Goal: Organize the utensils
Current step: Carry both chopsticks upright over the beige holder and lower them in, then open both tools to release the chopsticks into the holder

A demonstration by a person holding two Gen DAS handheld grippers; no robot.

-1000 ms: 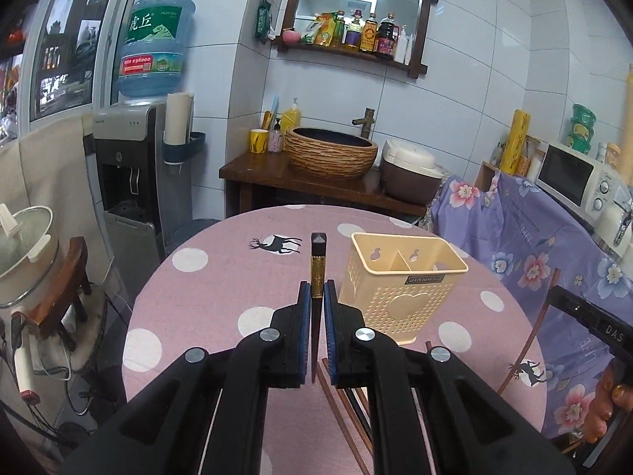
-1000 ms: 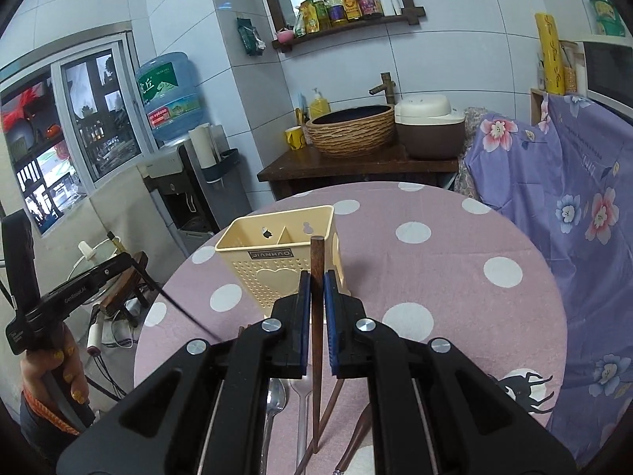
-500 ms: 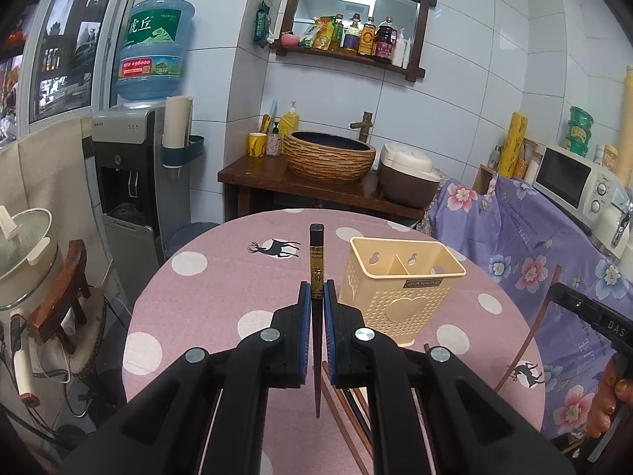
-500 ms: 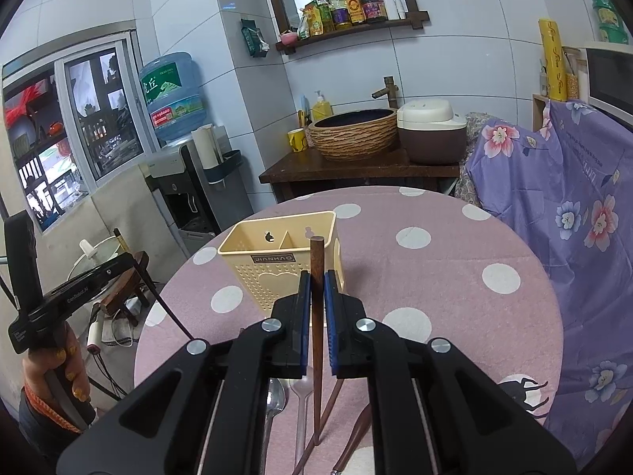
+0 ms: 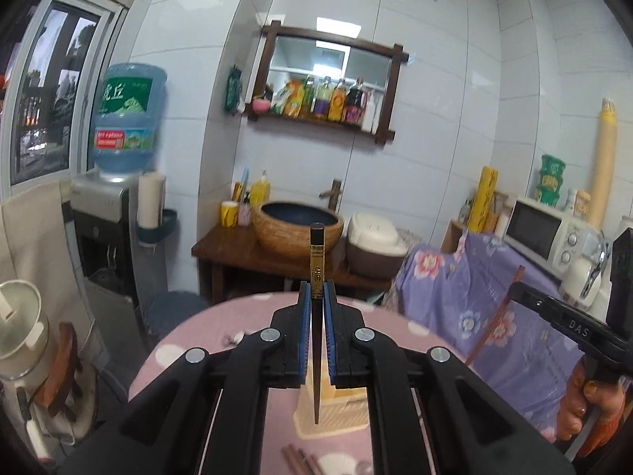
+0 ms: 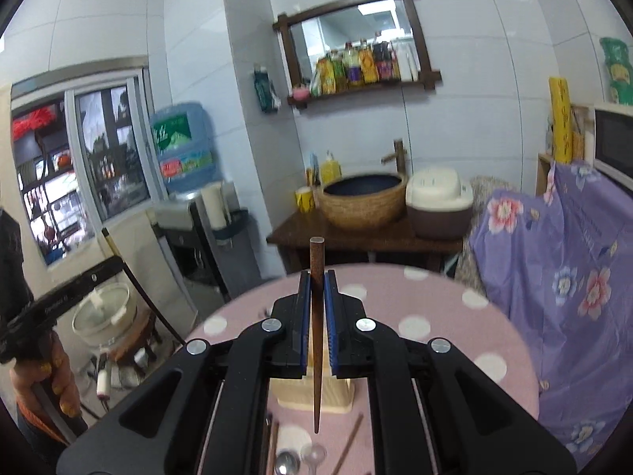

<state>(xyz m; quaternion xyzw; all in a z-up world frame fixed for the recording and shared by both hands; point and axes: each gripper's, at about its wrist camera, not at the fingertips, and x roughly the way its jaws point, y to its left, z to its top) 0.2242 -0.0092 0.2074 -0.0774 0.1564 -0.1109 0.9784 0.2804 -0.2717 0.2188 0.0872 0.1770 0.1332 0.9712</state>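
Chopsticks are the business here, one in each gripper: the left gripper (image 5: 316, 297) has its jaws shut tight on a dark lacquered chopstick with a gold-printed band (image 5: 317, 273), and the right gripper (image 6: 316, 287) has its jaws clamped on a plain reddish-brown wooden chopstick (image 6: 317, 316). Each stick stands nearly upright between the blue pads, blunt end poking above the jaws and thin tip hanging free below, clear of the pink polka-dot table (image 6: 435, 316). The step in hand looks like the carry from pickup to drop-off, both sticks lifted and not yet placed. The cream plastic perforated utensil holder (image 5: 336, 415) sits on the table just beyond and below the tips, largely hidden behind the jaws in both wrist views, so I cannot tell which compartment either tip lines up with. Next, each tip likely needs bringing over the holder's open top and lowering inside before the jaws release; the two grippers are close together, so going one at a time would avoid a knock. More brown chopsticks (image 6: 348, 443) and metal spoons (image 6: 287, 463) lie on the table nearer the camera, yet to be sorted.
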